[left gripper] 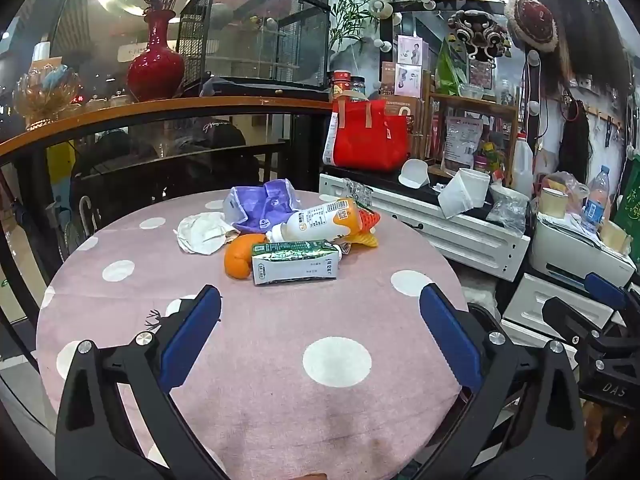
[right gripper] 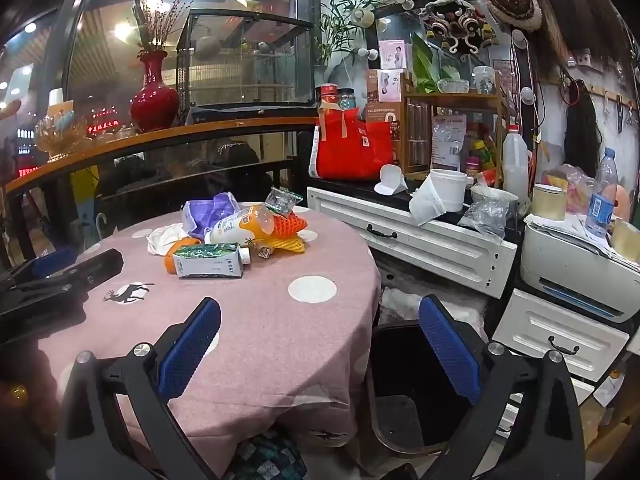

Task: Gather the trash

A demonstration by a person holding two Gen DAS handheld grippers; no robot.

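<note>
Both the left hand-held gripper (left gripper: 320, 304) and the right hand-held gripper (right gripper: 320, 316) are wide open and hold nothing. The trash sits in a pile on the round bench (left gripper: 260, 360), at 12 o'clock from the left one: a milk carton (left gripper: 295, 262), a bottle (left gripper: 318, 222) and an orange (left gripper: 238, 260).

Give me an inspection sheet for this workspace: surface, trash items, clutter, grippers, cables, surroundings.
Surface: round table under a pink cloth with white dots.
Job's things: green carton, orange, plastic bottle, crumpled tissue, purple wrapper, all bunched at the far side; black bin beside the table.
Clutter: foam fruit net behind the bottle.
Grippers: left gripper and right gripper both wide open, jaws holding nothing.
Cables: nothing seen.
Surroundings: white cabinet, red bag, red vase.
</note>
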